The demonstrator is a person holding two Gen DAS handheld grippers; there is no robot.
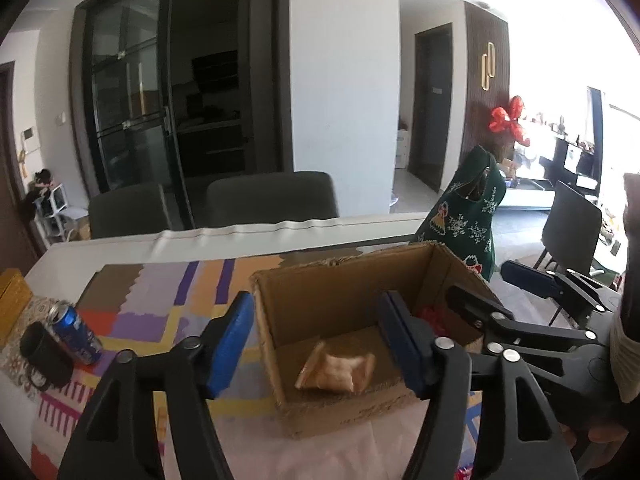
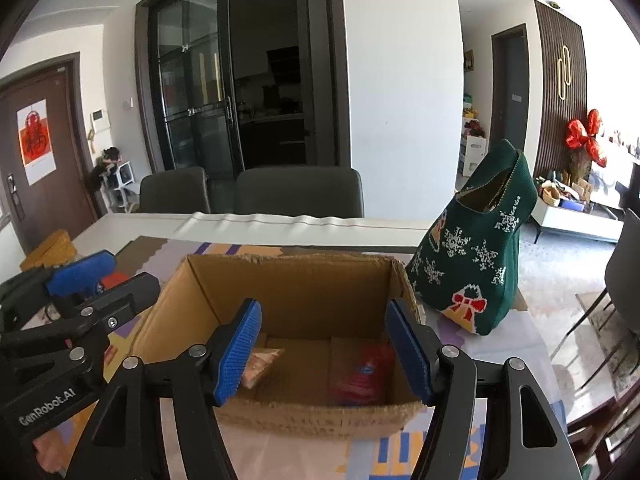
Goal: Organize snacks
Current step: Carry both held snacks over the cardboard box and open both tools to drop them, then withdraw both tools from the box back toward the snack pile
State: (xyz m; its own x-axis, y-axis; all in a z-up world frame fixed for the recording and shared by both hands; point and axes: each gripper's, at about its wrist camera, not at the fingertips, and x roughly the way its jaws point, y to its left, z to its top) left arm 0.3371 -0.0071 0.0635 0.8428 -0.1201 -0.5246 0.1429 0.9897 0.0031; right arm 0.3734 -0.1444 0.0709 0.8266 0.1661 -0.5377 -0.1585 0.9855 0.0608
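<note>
An open cardboard box (image 1: 316, 292) (image 2: 288, 284) stands on the table. Inside it lie a tan snack packet (image 1: 338, 372) (image 2: 260, 364) and a red snack packet (image 2: 362, 378), whose edge shows in the left wrist view (image 1: 432, 316). My left gripper (image 1: 320, 344) is open and empty, its jaws straddling the box's left wall. My right gripper (image 2: 324, 356) is open and empty, over the box's near edge above the red packet. The right gripper also shows in the left wrist view (image 1: 492, 292), and the left one in the right wrist view (image 2: 100, 276).
A green knitted Christmas bag (image 2: 476, 256) (image 1: 468, 216) stands right of the box. A blue can (image 1: 78, 334) and a dark mug (image 1: 44, 354) stand at the left. A yellow box (image 1: 12, 296) is at the far left. Two chairs (image 2: 296, 192) are behind the table (image 2: 320, 226).
</note>
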